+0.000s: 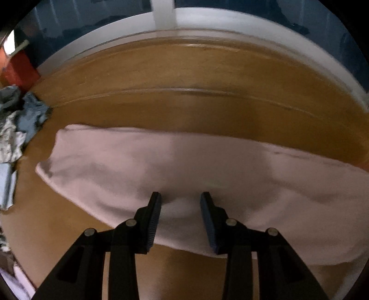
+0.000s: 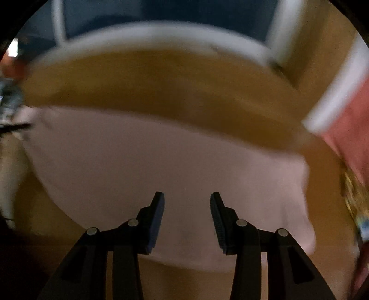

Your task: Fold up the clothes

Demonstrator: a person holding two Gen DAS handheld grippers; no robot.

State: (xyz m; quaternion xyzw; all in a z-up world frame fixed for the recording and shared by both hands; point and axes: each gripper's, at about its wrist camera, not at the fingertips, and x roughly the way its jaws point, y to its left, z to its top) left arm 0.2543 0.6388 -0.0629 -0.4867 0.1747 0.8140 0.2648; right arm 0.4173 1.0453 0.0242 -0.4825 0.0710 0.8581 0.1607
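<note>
A pale pink garment [image 1: 184, 166] lies folded in a long band across the brown table [image 1: 184, 76]. My left gripper [image 1: 181, 199] is open, its black fingers over the near edge of the garment with nothing between them. In the right wrist view the same pink garment [image 2: 150, 161] fills the middle, blurred. My right gripper [image 2: 187, 198] is open above its near part and holds nothing.
A heap of grey, blue and patterned clothes [image 1: 18, 120] lies at the table's left edge. A white rail [image 1: 207, 18] runs along the far edge. A red and white object [image 2: 346, 110] stands at the right, blurred.
</note>
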